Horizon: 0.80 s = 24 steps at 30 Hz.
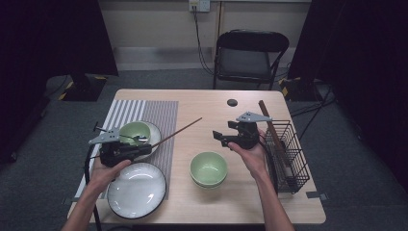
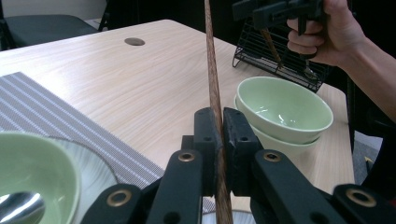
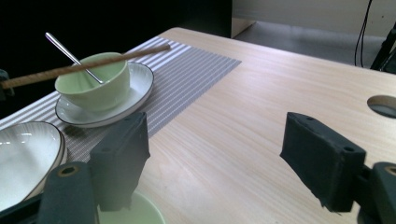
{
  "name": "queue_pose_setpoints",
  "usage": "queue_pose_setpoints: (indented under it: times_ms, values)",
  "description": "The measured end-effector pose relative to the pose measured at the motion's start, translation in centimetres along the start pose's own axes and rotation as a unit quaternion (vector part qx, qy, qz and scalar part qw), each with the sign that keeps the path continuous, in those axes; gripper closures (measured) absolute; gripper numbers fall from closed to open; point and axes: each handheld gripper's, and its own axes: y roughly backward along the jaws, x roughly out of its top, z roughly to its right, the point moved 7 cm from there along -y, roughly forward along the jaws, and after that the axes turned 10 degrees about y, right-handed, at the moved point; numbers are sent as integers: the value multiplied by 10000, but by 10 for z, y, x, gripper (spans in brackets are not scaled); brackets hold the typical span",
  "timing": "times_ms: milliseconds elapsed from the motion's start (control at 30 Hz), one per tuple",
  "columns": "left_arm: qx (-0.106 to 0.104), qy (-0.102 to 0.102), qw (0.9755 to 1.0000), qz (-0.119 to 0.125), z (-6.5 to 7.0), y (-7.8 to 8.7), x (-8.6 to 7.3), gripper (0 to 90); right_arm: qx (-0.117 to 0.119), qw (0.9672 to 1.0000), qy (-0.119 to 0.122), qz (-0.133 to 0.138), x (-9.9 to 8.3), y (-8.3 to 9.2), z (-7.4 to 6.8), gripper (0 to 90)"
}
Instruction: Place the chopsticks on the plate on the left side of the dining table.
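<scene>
My left gripper [image 1: 146, 149] is shut on a brown chopstick [image 1: 178, 131], which slants up and right over the table from the jaws. In the left gripper view the chopstick [image 2: 212, 70] runs straight up from between the pressed pads of the left gripper [image 2: 219, 116]. My right gripper [image 1: 219, 138] hovers right of centre, pointing left, just above a stack of green bowls [image 1: 208, 168]. In its own view the right gripper [image 3: 217, 135] stands wide open with bare table between the jaws. A small green bowl [image 1: 134, 132] with a spoon [image 3: 70, 56] sits on a saucer.
A white plate [image 1: 136, 190] lies at the front left on the striped placemat [image 1: 154, 115]. A black wire basket [image 1: 288, 154] at the right edge holds another chopstick [image 1: 272, 127]. A round hole [image 1: 232, 102] marks the far tabletop. A folding chair [image 1: 250, 53] stands behind the table.
</scene>
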Motion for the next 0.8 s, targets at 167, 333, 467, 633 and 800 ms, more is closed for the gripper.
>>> queue_pose_setpoints:
  times_ms: [167,333,467,633,800]
  values:
    - [151,13,9998,-95,-9,9,-9,850,-71,9999,-17,-146,-9,-5,3,223]
    - [320,76,9993,-178,-19,18,-21,850,-101,9995,-3,-297,-17,-9,7,214]
    - [399,153,9989,-193,-27,24,-31,849,-135,9991,-5,-393,-22,-12,9,210]
    - [487,251,9981,-296,-34,31,-42,849,-213,9980,8,-591,-35,-17,12,205]
    - [567,358,9971,-359,-40,37,-53,849,-234,9971,-81,-715,-46,-21,17,198]
